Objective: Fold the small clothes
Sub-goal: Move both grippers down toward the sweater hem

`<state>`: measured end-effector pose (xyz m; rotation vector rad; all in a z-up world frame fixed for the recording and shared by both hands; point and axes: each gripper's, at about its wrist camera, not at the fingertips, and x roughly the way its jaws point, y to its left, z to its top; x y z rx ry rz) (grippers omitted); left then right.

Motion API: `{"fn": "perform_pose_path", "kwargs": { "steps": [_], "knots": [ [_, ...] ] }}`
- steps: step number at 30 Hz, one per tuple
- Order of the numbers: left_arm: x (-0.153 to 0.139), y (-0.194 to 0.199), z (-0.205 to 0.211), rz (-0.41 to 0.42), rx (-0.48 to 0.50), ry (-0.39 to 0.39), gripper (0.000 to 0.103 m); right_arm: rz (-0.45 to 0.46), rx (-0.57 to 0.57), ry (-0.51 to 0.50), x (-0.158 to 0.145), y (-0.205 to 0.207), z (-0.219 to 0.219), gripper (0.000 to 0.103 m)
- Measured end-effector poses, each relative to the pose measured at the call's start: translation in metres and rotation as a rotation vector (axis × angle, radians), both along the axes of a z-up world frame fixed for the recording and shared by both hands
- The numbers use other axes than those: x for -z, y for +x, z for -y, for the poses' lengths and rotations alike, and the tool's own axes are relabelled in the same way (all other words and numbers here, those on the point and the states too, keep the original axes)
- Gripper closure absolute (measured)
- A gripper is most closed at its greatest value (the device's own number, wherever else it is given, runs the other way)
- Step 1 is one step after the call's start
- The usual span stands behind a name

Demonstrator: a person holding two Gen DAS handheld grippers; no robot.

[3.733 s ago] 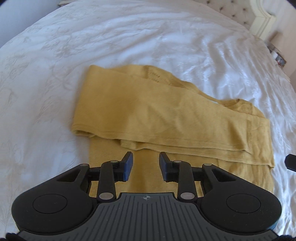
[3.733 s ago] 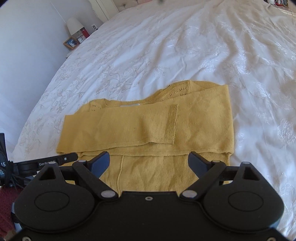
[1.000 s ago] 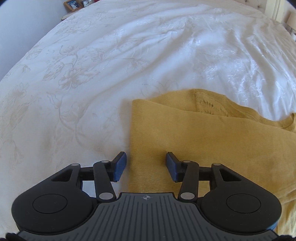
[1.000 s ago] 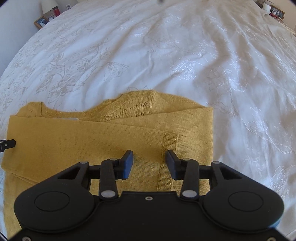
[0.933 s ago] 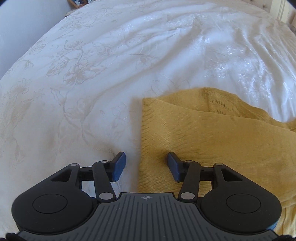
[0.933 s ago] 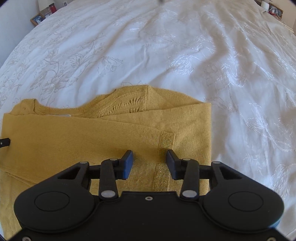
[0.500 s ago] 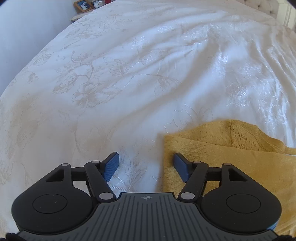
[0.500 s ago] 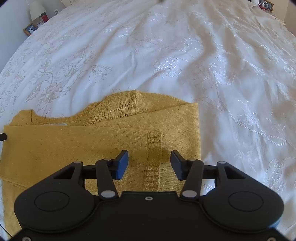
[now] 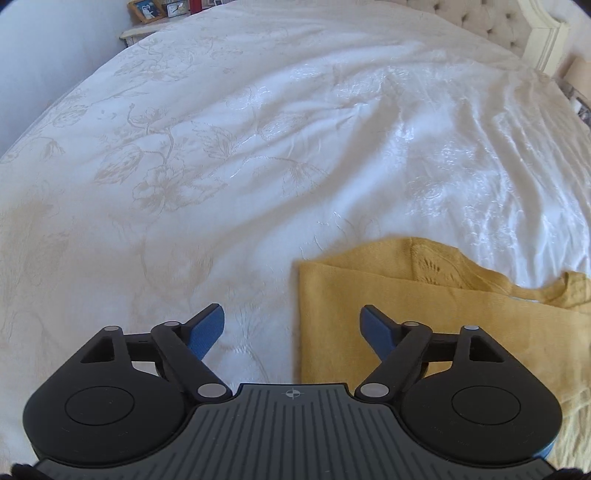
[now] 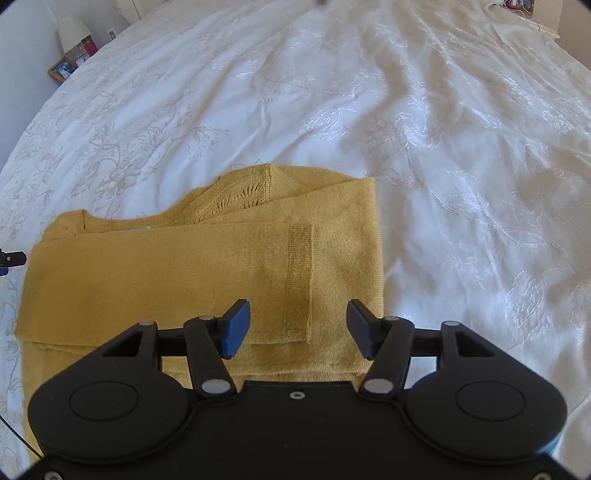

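A mustard-yellow knit sweater (image 10: 192, 273) lies flat on the white bedspread (image 10: 461, 155) with both sleeves folded across its body. The ribbed sleeve cuff (image 10: 299, 280) lies just ahead of my right gripper (image 10: 297, 325), which is open and empty over the sweater's right part. In the left wrist view the sweater (image 9: 424, 314) fills the lower right. My left gripper (image 9: 293, 326) is open and empty, straddling the sweater's left edge. Its left finger is over bare bedspread (image 9: 184, 184).
A bedside table with a picture frame (image 10: 62, 70) and a lamp (image 10: 72, 27) stands at the far left. A tufted headboard (image 9: 491, 22) shows at the back right of the left wrist view. The left gripper's tip (image 10: 11, 258) pokes in at the right wrist view's left edge.
Both grippers have opened wider. The left gripper has shifted left to the sweater's left edge. The right gripper has drifted slightly right, over the sleeve cuff.
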<state>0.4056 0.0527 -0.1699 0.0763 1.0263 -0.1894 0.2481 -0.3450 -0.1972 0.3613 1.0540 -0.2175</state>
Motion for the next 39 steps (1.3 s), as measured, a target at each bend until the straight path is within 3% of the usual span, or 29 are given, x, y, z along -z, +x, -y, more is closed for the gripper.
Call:
{"fn": "perform_pose_path", "kwargs": {
  "steps": [7, 21, 31, 39],
  "knots": [
    [-0.010, -0.090, -0.001, -0.027, 0.048, -0.007, 0.015, 0.013, -0.042, 0.019, -0.013, -0.048, -0.013, 0.025],
    [-0.002, -0.248, -0.011, -0.121, 0.138, -0.002, 0.014, -0.020, -0.147, 0.106, -0.015, -0.162, -0.030, 0.021],
    [0.009, -0.299, -0.032, -0.158, 0.152, 0.029, 0.014, -0.064, -0.210, 0.169, -0.006, -0.229, -0.037, 0.021],
    [0.025, -0.307, -0.039, -0.191, 0.122, 0.015, 0.014, -0.104, -0.218, 0.221, 0.007, -0.253, -0.041, 0.021]
  ]
}}
